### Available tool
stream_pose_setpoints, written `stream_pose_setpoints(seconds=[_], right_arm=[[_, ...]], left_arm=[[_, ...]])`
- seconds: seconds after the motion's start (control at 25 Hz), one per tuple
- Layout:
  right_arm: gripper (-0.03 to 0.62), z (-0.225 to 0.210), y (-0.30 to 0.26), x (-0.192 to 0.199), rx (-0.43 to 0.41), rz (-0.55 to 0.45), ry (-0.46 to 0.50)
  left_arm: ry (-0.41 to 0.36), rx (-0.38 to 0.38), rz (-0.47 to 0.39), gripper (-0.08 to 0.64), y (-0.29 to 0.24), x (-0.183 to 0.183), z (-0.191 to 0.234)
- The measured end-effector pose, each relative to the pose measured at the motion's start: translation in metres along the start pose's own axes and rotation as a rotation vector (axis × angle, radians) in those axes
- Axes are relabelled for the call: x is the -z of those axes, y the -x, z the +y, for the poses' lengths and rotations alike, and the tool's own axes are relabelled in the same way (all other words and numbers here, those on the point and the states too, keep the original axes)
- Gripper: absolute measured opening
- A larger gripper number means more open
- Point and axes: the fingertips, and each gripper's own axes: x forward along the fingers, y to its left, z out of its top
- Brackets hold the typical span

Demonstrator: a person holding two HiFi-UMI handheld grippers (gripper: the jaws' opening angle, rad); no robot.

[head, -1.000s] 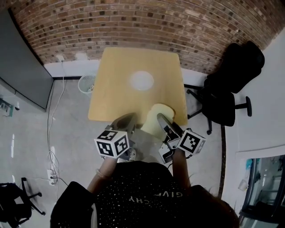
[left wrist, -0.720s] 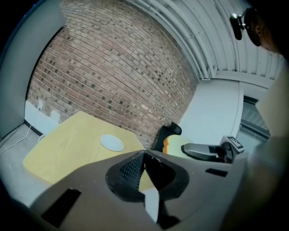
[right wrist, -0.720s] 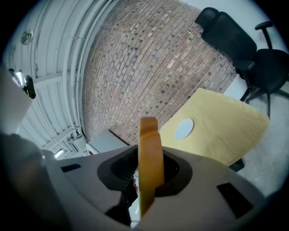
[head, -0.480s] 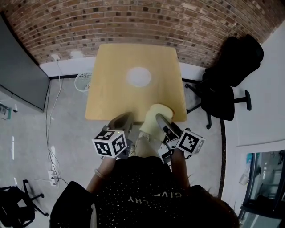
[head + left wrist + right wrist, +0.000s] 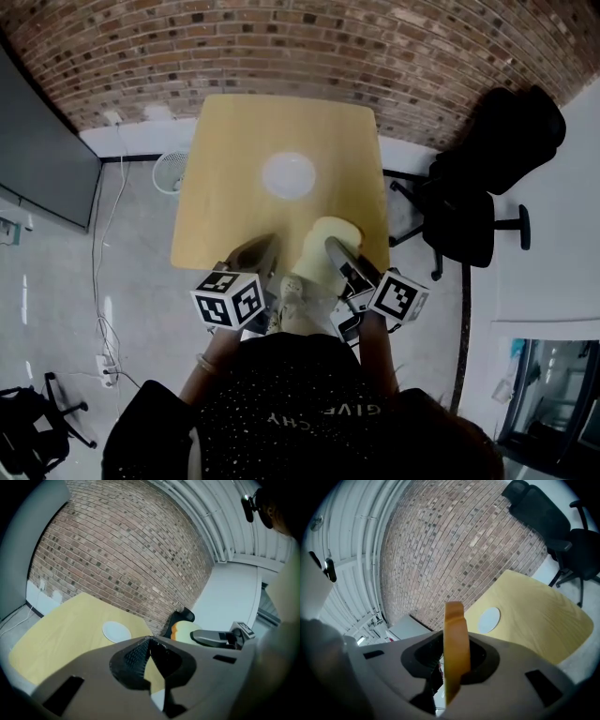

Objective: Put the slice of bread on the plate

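My right gripper [image 5: 339, 251] is shut on the slice of bread [image 5: 325, 247], a pale slice with an orange-brown crust [image 5: 456, 648] that stands on edge between the jaws. It hangs over the near edge of the wooden table [image 5: 234, 178]. The white plate [image 5: 288, 174] lies near the table's middle, well beyond the bread; it shows small in the right gripper view [image 5: 489, 619] and the left gripper view [image 5: 116, 632]. My left gripper [image 5: 258, 253] is beside the bread on the left, shut with nothing in it [image 5: 149, 644].
A black office chair [image 5: 478, 183] stands right of the table. A white wire bin [image 5: 169, 171] sits on the floor at the table's left, by a dark panel [image 5: 42, 155]. A brick wall [image 5: 281, 47] runs behind the table.
Both grippers and the bread have moved forward, from just short of the table's near edge to over it. The plate lies closer ahead. The jaws have not changed.
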Motion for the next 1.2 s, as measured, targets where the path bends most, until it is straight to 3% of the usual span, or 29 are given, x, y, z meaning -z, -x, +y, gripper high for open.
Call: stream_pose_setpoints(seconds=[0.72,0.92,1.2], right_arm=[[0.098,-0.072,-0.098,-0.092,-0.032,0.140,-0.030],[0.098,-0.088,-0.134,-0.099,-0.041,0.239,-0.003],[0.098,-0.109,-0.209,-0.091,-0.019,0.328,-0.024]], left_arm=[[0.040,-0.084,-0.017,0.011,-0.117,-0.049,0.044],[0.088,-0.149,-0.033,0.011,-0.123,-0.049,0.069],[0.123,-0.170,-0.027,0.011,-0.126,-0.049,0.102]])
